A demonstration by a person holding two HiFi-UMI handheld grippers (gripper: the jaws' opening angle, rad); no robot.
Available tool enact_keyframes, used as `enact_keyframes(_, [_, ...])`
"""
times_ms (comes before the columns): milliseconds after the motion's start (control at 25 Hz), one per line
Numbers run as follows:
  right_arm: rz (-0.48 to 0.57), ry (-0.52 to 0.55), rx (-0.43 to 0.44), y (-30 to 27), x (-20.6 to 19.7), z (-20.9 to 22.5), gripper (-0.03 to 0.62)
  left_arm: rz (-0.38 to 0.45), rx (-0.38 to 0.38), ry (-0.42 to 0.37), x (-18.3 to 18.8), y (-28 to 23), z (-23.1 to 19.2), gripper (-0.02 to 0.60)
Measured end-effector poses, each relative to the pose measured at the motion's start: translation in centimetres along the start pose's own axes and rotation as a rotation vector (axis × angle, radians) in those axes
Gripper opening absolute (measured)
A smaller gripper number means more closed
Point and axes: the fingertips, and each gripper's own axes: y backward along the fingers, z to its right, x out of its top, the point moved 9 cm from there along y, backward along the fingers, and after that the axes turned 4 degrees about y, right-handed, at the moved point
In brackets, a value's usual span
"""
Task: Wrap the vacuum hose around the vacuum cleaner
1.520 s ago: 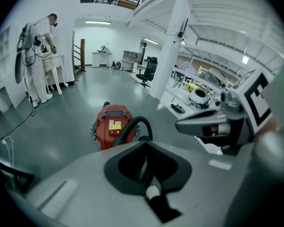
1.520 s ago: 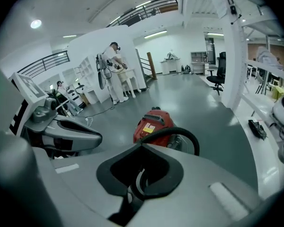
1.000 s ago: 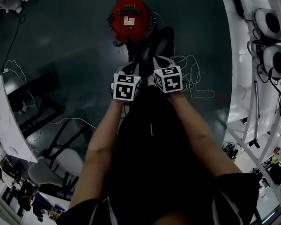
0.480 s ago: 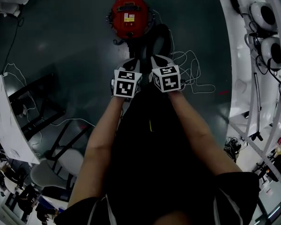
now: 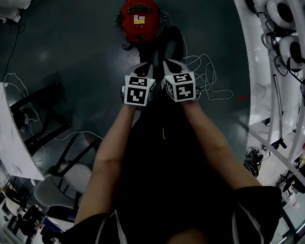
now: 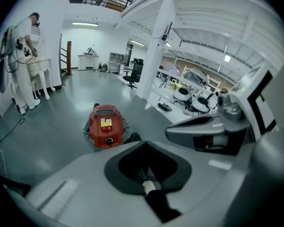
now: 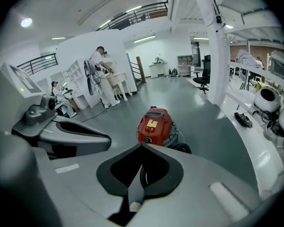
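Left gripper [image 6: 145, 143]: jaws closed together. Red vacuum cleaner [image 6: 104, 126] stands on the grey floor [image 6: 47, 126], ahead of the tips. Person [image 6: 26, 51] at a white table [image 6: 38, 66], far left.

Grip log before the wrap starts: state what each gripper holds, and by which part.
Nothing is held. Left gripper and right gripper have fingers shut together, empty; the hose lies on the floor by the vacuum cleaner.

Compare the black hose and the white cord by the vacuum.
The hose is black and thick; the cord is white and thin. The hose curves close beside the vacuum; the cord sprawls in loose loops farther right. Both lie on the floor, unwrapped.
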Motion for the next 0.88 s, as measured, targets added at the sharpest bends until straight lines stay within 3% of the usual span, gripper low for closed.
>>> enact_keyframes(320, [0.009,-0.004,-0.009,0.8,-0.1,-0.7,-0.005,-0.003,-0.002,0.052,-0.3,0.8,-0.2,0.011])
enact_keyframes(880, [0.013,-0.013,-0.017,0.7,0.4,-1.0,-0.005,0.004,0.006,0.075,0.1,1.2,-0.8,0.011])
